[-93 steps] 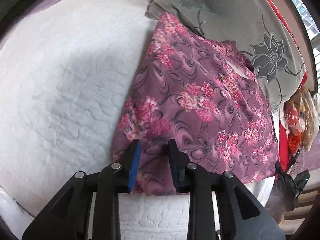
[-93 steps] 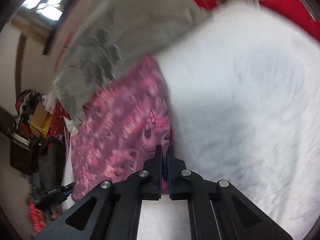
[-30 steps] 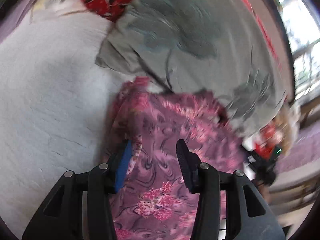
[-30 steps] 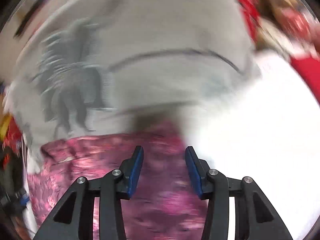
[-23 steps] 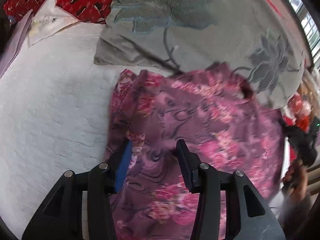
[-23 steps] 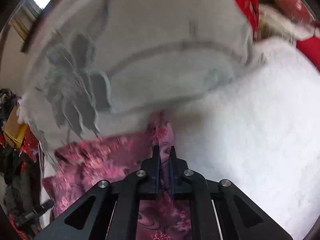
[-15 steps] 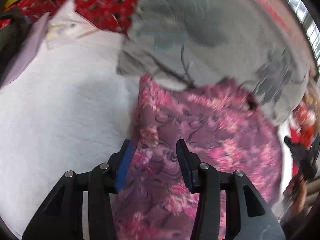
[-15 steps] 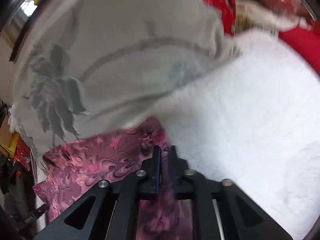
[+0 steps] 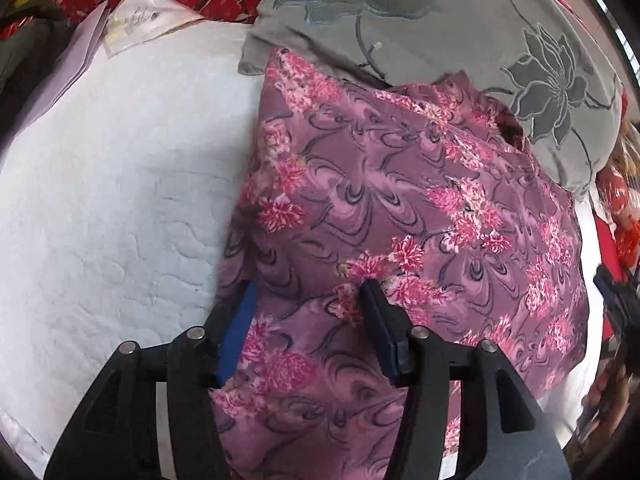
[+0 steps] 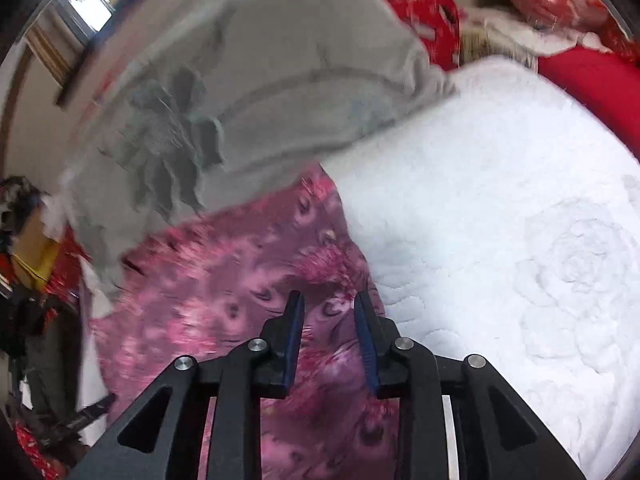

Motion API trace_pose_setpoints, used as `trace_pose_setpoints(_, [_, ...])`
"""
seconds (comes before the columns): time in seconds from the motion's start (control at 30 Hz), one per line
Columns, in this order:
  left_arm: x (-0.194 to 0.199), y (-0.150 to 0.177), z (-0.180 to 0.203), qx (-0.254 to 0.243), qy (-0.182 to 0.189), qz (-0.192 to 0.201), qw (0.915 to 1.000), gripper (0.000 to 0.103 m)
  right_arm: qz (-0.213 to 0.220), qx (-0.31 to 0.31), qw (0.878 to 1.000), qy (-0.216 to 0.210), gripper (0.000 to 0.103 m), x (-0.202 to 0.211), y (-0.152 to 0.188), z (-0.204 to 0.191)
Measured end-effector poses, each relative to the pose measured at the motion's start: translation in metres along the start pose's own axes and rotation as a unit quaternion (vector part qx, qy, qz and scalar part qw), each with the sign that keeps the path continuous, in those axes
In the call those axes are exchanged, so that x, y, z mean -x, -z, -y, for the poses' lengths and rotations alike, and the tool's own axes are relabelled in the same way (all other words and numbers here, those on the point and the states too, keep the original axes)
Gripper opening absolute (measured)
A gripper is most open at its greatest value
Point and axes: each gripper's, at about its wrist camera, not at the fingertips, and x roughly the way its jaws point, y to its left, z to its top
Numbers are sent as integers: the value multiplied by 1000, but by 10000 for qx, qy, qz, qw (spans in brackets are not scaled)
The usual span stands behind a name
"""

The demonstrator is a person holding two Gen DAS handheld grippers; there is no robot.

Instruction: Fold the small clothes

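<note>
The purple floral-print fabric garment point(image 9: 400, 216) is lying flat on the white quilted bedspread point(image 9: 120, 208), its far edge touching the grey lotus-embroidered pillow point(image 9: 440, 20). Both the left gripper point(image 9: 308, 296) and right gripper point(image 10: 328, 308) are hovering over it with jaws parted, gripping nothing, probably lining up for a fold.
</note>
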Motion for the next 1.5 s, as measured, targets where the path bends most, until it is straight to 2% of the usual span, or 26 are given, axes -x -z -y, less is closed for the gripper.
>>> trace_pose_setpoints(0.07, [0,1,0,55,-9,-21,10000,56,-143,122,9998,4,36,-1,7,1])
trace_pose_setpoints(0.17, [-1,-1,1,46,-87,-15,10000,57,-803,298,9957,340,39,-27,23,9])
trace_pose_setpoints(0.2, [-1,-2,3,14,-127,-14,9999,58,-618,345,9970,301,41,-19,23,17])
trace_pose_setpoints(0.27, [-2,-1,3,-22,-151,-25,9999,58,-654,258,9966,438,45,-13,25,19])
trace_pose_setpoints(0.43, [0,1,2,40,-104,-74,9999,60,-223,245,9989,335,45,13,30,17])
trace_pose_setpoints(0.47, [0,1,2,40,-110,-82,9999,60,-302,338,9982,393,45,12,34,16])
trace_pose_setpoints(0.57, [4,-3,2,-16,-170,-147,9997,59,-894,701,9904,792,44,-9,44,13])
trace_pose_setpoints(0.63, [18,-4,-2,-37,-110,5,9999,59,-673,859,9890,997,45,3,43,3])
trace_pose_setpoints(0.77, [30,7,-6,-110,108,119,9998,61,-187,942,9933,648,45,26,46,-15])
trace_pose_setpoints(0.8, [25,10,-8,-112,37,31,9999,63,-225,964,9929,653,46,23,49,-17])
trace_pose_setpoints(0.87, [6,18,-13,-124,-6,-298,9995,64,-673,924,9909,717,50,4,59,-18])
trace_pose_setpoints(0.9, [5,19,-15,-156,-3,-305,9994,64,-921,910,9879,855,50,-6,65,-17])
trace_pose_setpoints(0.97, [13,17,-18,-248,116,-206,9994,64,-657,1146,9848,1125,52,1,69,-33])
trace_pose_setpoints(1.0, [15,14,-23,-193,231,-209,9993,64,-590,1217,9850,1072,52,5,69,-42])
trace_pose_setpoints(1.1, [19,-3,-49,279,619,-263,9973,64,-519,1610,9840,555,52,11,78,-84])
trace_pose_setpoints(1.2, [16,-18,-81,736,768,-356,9937,64,-800,2412,9672,66,52,-1,103,-142])
trace_pose_setpoints(1.23, [15,-22,-91,869,832,-387,9920,64,-941,2708,9579,-138,53,-6,116,-164])
trace_pose_setpoints(1.3, [13,-27,-109,1084,975,-491,9881,64,-1197,3442,9298,-522,53,-15,149,-212])
trace_pose_setpoints(1.37, [14,-27,-118,1173,1053,-532,9861,64,-1213,4030,9040,-749,53,-20,178,-244])
trace_pose_setpoints(1.4, [16,-27,-123,1177,1062,-535,9859,64,-1194,4308,8906,-838,57,-20,192,-258])
trace_pose_setpoints(1.43, [17,-29,-127,1151,1059,-540,9862,64,-1201,4637,8728,-939,59,-22,207,-273])
trace_pose_setpoints(1.5, [18,-33,-132,1065,1043,-565,9872,64,-942,5323,8373,-819,61,-25,239,-296])
